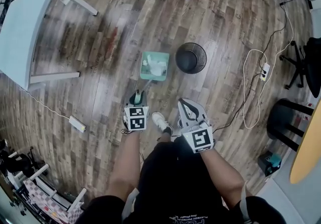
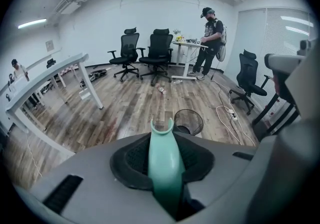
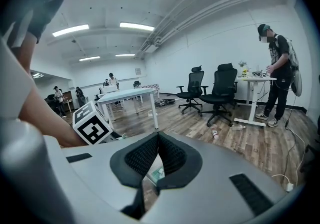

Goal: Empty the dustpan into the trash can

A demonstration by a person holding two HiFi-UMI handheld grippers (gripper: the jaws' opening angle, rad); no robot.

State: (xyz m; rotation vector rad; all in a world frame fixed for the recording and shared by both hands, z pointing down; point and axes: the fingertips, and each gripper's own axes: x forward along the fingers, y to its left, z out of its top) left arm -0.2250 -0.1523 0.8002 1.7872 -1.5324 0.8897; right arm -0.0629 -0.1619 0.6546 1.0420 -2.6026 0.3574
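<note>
A: Nearest first. What has each claw got?

B: The left gripper (image 1: 137, 100) is clamped on the teal handle (image 2: 164, 160) of the dustpan, and the handle fills the gap between its jaws. The right gripper (image 3: 159, 138) hangs beside it on the right, about as near. Its jaws are pressed together at the tips with nothing between them.

A: Which way does the pan lie from the left claw?

B: Straight out on the far side. The handle runs away from the gripper, leaning slightly right, and ends at the dustpan (image 1: 146, 74), which has pale scraps (image 1: 156, 67) lying in it. I can't tell whether the pan rests on the wooden floor (image 1: 100, 42) or hangs just above it.

A: And the can?

B: The trash can (image 1: 191, 57) is black mesh with an open top. It stands just beside the pan on the right, a shade farther off, with a strip of floor showing between them.

A: So what does the next move turn on?

B: As I read it, on that sideways offset. The handle's long axis points past the can's left side, so the pan has to swing right, come over the rim and then tip. The left hand already holds the pan, so the carry is its job. The right gripper is on the can's side but holds nothing.
</note>
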